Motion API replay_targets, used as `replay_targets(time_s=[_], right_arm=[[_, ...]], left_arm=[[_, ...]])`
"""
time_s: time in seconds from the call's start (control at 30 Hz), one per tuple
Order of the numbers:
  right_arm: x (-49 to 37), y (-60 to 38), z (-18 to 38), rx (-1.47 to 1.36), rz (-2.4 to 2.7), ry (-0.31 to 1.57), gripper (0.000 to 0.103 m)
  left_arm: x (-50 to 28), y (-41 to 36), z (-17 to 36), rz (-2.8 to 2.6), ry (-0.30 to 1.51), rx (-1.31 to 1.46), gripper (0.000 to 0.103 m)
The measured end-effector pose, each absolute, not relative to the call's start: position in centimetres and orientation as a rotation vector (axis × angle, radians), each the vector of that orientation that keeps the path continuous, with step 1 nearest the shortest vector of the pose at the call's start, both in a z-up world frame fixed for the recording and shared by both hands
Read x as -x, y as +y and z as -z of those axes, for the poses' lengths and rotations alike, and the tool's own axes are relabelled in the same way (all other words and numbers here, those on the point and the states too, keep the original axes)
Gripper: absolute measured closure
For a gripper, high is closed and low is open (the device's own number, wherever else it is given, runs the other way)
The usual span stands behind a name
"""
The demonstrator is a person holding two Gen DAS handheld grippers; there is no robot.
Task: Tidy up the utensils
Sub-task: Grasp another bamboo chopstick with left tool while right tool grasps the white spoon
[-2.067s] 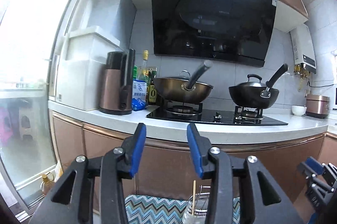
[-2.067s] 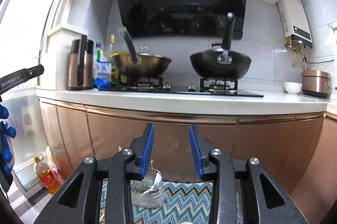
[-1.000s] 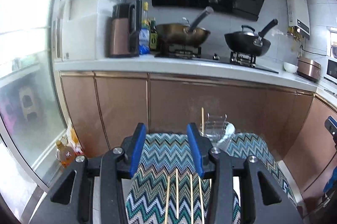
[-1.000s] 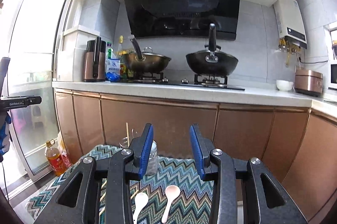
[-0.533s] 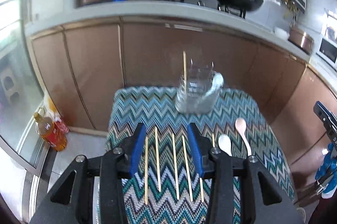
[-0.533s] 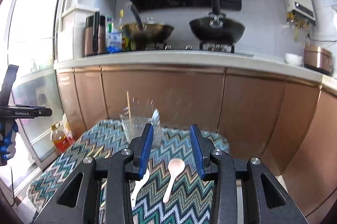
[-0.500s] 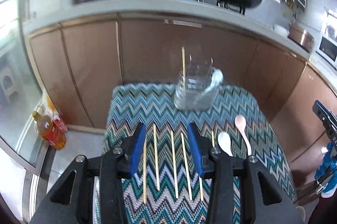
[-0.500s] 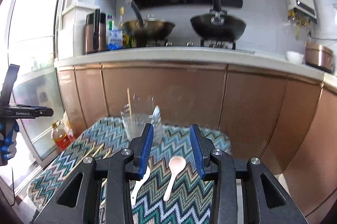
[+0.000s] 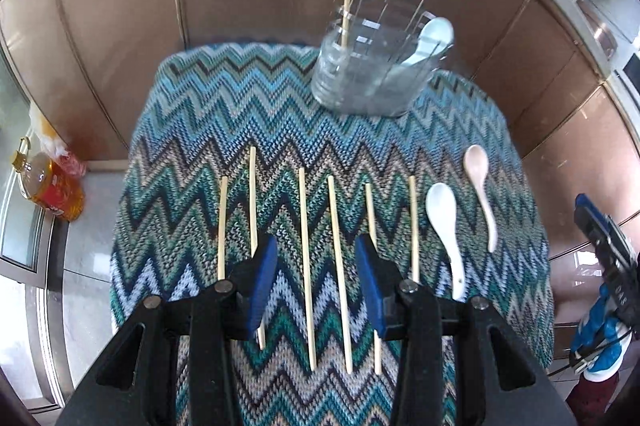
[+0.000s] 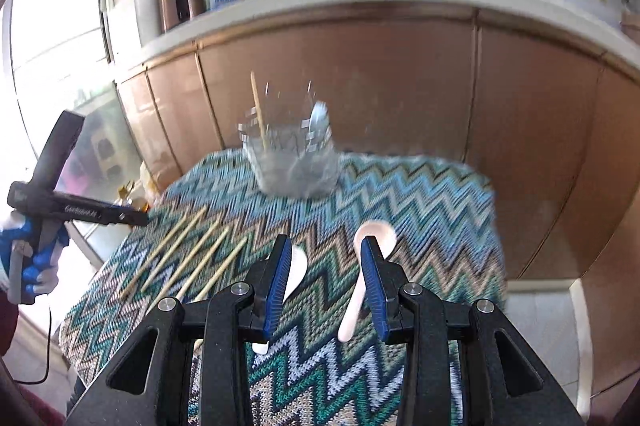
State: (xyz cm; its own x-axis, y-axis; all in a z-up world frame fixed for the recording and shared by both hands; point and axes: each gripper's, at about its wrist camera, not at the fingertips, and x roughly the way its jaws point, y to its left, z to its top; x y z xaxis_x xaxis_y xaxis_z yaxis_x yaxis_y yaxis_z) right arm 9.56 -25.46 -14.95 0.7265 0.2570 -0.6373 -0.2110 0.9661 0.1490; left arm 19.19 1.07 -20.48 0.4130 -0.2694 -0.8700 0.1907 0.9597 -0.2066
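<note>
Wooden chopsticks (image 9: 306,258) are lying at 12 o'clock under my empty, open left gripper (image 9: 316,280); right gripper (image 10: 326,284), open, is hovering over spoons (image 10: 362,274). Thin sticks are likely rolling off the pads.

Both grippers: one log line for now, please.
left gripper open over chopsticks | right gripper open over spoons | glass holder: one chopstick, one spoon

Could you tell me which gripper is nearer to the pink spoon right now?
Right. The right gripper hangs just above the pink spoon, whose handle runs beside its right finger. The left gripper hovers over the chopsticks, several utensils away.
</note>
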Motion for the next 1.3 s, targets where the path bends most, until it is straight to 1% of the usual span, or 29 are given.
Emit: replay_targets(time_s=[0.2, 0.3, 0.53, 0.7, 1.07, 1.2, 1.3], right_arm=[[-13.3, -24.8, 19.1, -0.113, -0.326, 0.846, 0.067], [-15.2, -24.4, 20.7, -0.140, -0.375, 0.913, 0.067], [-18.9, -23.6, 24.3, -0.184, -0.486, 1.054, 0.070], [-20.9, -23.0, 25.6, -0.174, -0.531, 1.107, 0.072], [-24.4, -21.3, 27.0, -0.113, -0.597, 1.197, 0.072], [-25.0, -20.5, 27.5, -0.102, -0.643, 1.231, 0.086], [-25.4, -19.8, 28.0, -0.095, -0.672, 1.261, 0.091]], left_arm=[[-23.1, 0.3, 23.4, 0.281, 1.204, 0.087, 0.066], [-25.0, -0.3, 25.2, 0.270, 1.257, 0.077, 0.074], [-27.3, -1.5, 27.6, 0.257, 1.333, 0.066, 0.082], [-28.2, -2.2, 28.5, 0.259, 1.365, 0.062, 0.086], [-30.5, -4.3, 29.7, 0.278, 1.398, 0.053, 0.088], [-31.9, -3.3, 30.1, 0.293, 1.404, 0.072, 0.090], [-32.1, -2.0, 30.0, 0.295, 1.406, 0.088, 0.093]])
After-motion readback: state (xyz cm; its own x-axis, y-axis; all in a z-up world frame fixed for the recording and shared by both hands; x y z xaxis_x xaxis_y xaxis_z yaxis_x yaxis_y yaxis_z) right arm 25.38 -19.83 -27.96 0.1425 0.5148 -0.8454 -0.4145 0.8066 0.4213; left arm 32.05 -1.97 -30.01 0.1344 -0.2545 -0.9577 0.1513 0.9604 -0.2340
